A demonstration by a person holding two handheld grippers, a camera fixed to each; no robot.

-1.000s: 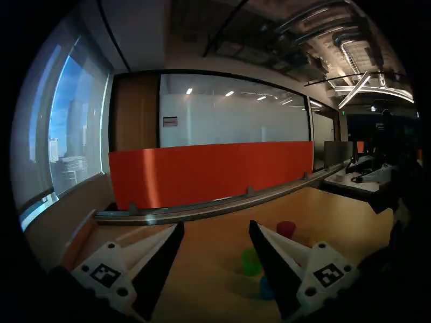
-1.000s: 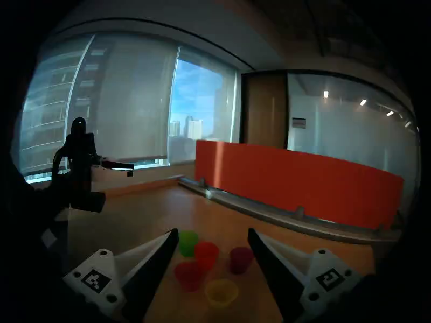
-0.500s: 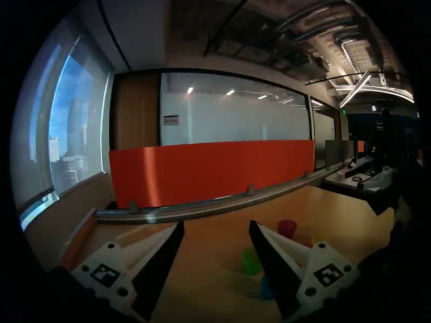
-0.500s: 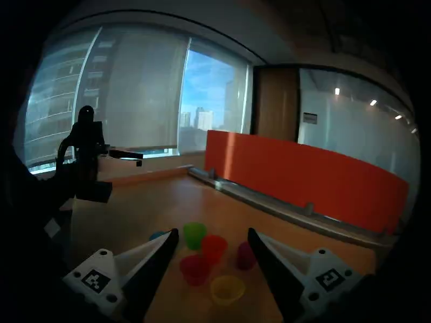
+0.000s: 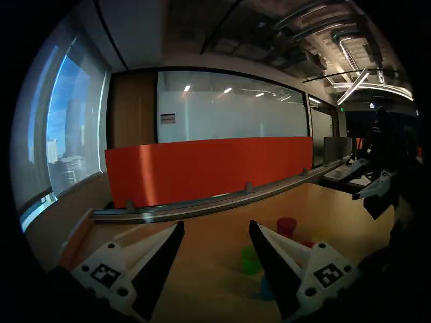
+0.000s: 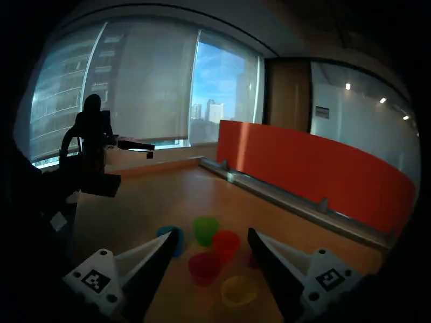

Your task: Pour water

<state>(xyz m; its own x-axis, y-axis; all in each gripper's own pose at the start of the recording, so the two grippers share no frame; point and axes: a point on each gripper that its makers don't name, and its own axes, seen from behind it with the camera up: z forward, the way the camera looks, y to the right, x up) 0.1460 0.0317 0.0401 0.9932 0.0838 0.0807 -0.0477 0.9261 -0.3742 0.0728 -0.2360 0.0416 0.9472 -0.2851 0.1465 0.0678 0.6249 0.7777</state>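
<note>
Several small coloured cups stand clustered on a wooden table [image 6: 161, 199]. In the right gripper view I see a blue cup [image 6: 170, 237], a green cup [image 6: 206, 230], an orange-red cup [image 6: 226, 244], a red cup [image 6: 204, 267] and a yellow cup [image 6: 239, 289]. My right gripper [image 6: 213, 230] hovers open just short of them. In the left gripper view, the green cup [image 5: 249, 260] and a magenta cup [image 5: 286, 226] lie ahead, and the blue cup [image 5: 265, 288] is half hidden by a finger. My left gripper [image 5: 215, 223] is open and holds nothing.
An orange partition [image 5: 210, 167] on a metal rail [image 5: 215, 203] runs along the table's far edge. The other gripper [image 5: 377, 188] appears at the right of the left gripper view. In the right gripper view the left gripper's dark outline [image 6: 94, 161] rises at the left, before big windows [image 6: 145, 91].
The right gripper has swung so the cups sit lower and more to the left between its fingers, and the blue cup came into sight. The left gripper barely moved; the other gripper edged in.
</note>
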